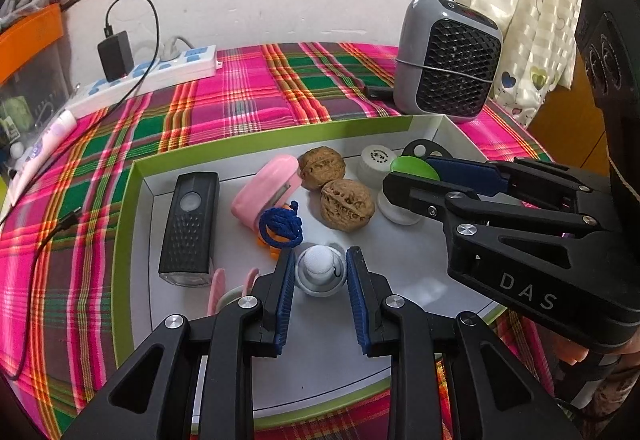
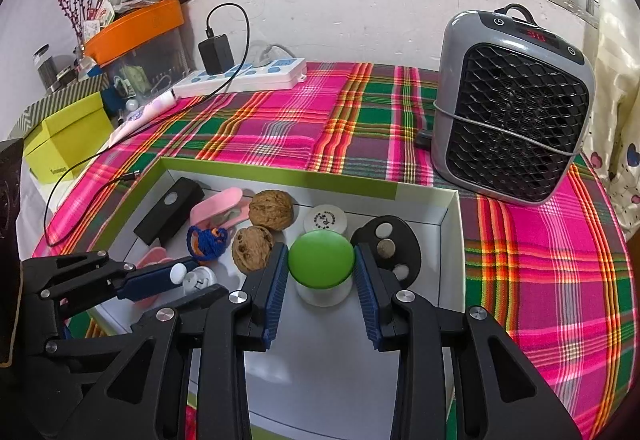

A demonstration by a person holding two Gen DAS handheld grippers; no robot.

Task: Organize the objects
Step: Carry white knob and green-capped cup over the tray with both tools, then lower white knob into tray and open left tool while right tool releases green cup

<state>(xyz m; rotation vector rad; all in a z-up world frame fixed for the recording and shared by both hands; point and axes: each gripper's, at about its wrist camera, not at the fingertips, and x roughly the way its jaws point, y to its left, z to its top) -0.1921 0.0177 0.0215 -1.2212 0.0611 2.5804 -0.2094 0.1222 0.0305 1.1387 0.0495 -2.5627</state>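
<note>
The left gripper [image 1: 320, 268] clamps a white knob [image 1: 320, 268] inside the tray [image 1: 124, 224]. The right gripper [image 2: 321, 268] clamps a green-lidded jar [image 2: 321, 260] beside two walnuts [image 2: 253, 248].

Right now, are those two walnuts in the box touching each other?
Cannot tell. In both wrist views the far walnut and near walnut overlap or meet, with no clear gap or contact.
</note>
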